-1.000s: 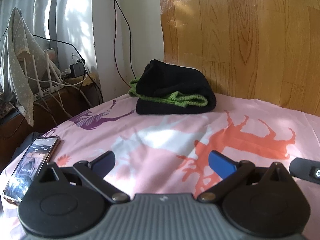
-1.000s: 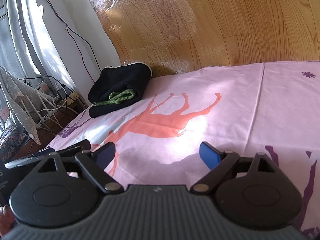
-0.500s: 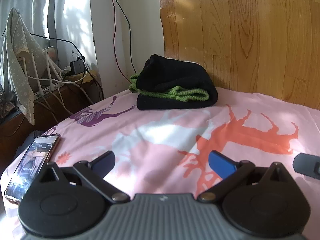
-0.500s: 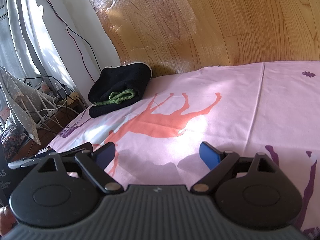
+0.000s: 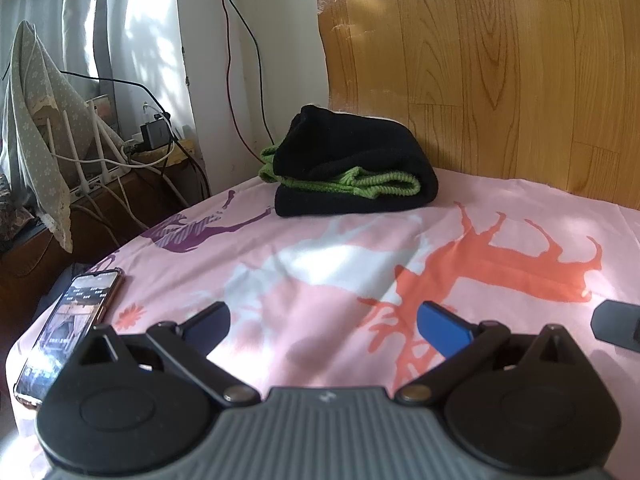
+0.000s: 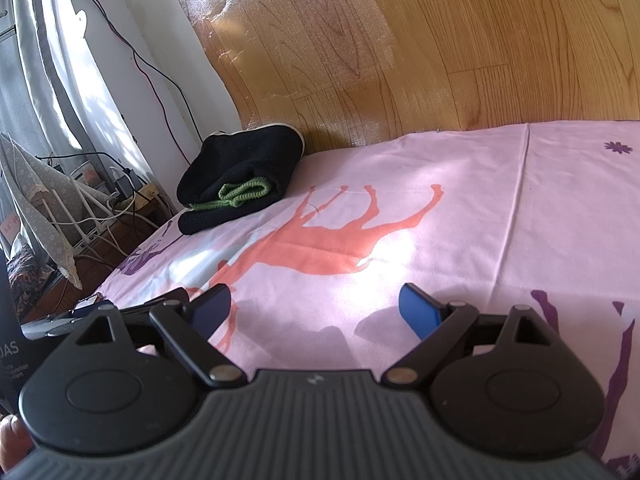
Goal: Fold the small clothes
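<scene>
Black folded garment (image 5: 352, 176) untouched, left gripper (image 5: 322, 326) and right gripper (image 6: 314, 308) spread, low over sheet (image 5: 360, 248)

- My left gripper (image 5: 322, 328) hangs above the pink sheet (image 5: 304, 240), its blue fingers (image 5: 442, 328) wide apart and holding nothing.
- The black folded garment (image 5: 352, 168) with a green knitted edge lies far ahead, near the wooden wall (image 5: 500, 60).
- A phone (image 5: 68, 328) lies at the sheet's left edge, screen lit.
- A dark piece of the other gripper (image 5: 618, 330) shows at the right border.
- Cables (image 5: 132, 168) and a dotted cloth (image 5: 36, 132) are at the left.
</scene>
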